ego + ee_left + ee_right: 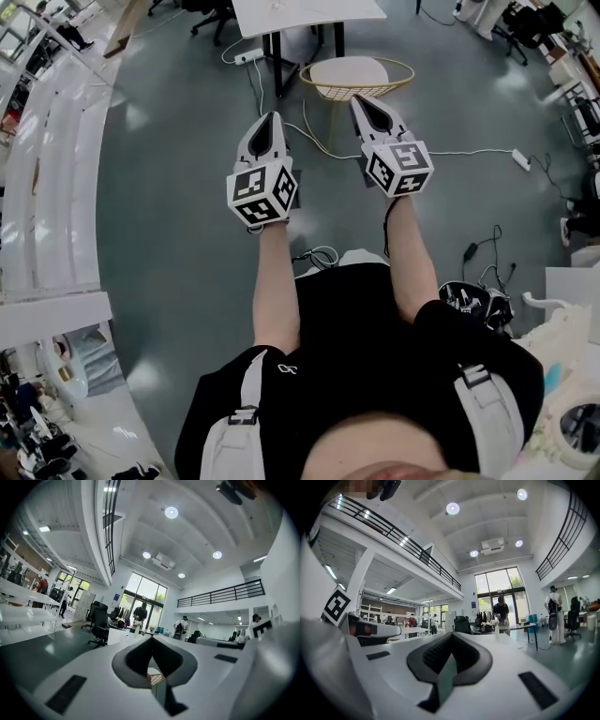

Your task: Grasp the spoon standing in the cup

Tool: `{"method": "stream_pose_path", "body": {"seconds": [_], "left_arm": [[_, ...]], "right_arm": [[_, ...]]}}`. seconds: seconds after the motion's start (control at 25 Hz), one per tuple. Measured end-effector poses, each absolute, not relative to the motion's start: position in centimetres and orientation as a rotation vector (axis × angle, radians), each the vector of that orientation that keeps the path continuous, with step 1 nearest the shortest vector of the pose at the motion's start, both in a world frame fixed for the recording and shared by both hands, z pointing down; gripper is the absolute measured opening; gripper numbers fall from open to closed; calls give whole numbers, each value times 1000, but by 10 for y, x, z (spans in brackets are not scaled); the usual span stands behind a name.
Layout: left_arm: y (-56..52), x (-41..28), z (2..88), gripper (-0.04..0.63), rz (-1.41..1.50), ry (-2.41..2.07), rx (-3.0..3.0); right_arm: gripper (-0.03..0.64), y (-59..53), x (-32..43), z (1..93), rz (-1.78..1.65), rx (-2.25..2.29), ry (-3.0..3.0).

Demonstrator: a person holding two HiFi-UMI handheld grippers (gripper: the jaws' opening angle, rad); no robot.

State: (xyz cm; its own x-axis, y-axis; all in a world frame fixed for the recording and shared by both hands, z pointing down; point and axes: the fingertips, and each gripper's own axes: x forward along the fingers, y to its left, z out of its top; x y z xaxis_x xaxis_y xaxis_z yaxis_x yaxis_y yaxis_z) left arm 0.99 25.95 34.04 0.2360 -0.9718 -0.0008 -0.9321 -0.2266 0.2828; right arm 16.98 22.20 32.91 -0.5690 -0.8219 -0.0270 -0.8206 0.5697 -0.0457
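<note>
Head view: we hold both tools out in front of us, side by side and a little apart, over the grey floor point(178, 234). The left hand-held gripper point(273, 120) has its two jaws pressed together and holds nothing. The right hand-held gripper point(362, 101) is the same: jaws together, nothing in them. We think they are held this way because the job has not started. It looks like a ready pose, with both tips pointing forward. Just past the tips stands a wire basket point(328, 91) with a round white top. Beyond it is a white tabletop point(309, 11), and cables point(314, 139) lie on the floor. We cannot find the spoon or the cup here.

Left gripper view: the left hand-held gripper point(151, 638) shows its dark pads meeting at the tip, with nothing between them. A tiny bit of the wire basket point(156, 678) peeks through the gap lower down. The camera looks out across a big bright room, and there is no spoon or cup in it.

Right gripper view: the right hand-held gripper point(451, 634) is closed tight and empty too. It points across the room at tall windows point(499, 585). The spoon and cup are not here either, so we cannot say how they look. We would guess we must turn to find them first.
</note>
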Motion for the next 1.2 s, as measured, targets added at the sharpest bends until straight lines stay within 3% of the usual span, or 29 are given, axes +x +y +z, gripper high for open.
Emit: {"method": "stream_pose_path", "body": {"seconds": [0.8,1.2], "left_arm": [[225,-33,337,15,-375,-1766,2271],[134,-51,356,15,-312,-1835,2248]], "right_arm": [[6,185,136,325,-59,-1389,2761],[6,72,131,350,-169,-1325,2720]]}}
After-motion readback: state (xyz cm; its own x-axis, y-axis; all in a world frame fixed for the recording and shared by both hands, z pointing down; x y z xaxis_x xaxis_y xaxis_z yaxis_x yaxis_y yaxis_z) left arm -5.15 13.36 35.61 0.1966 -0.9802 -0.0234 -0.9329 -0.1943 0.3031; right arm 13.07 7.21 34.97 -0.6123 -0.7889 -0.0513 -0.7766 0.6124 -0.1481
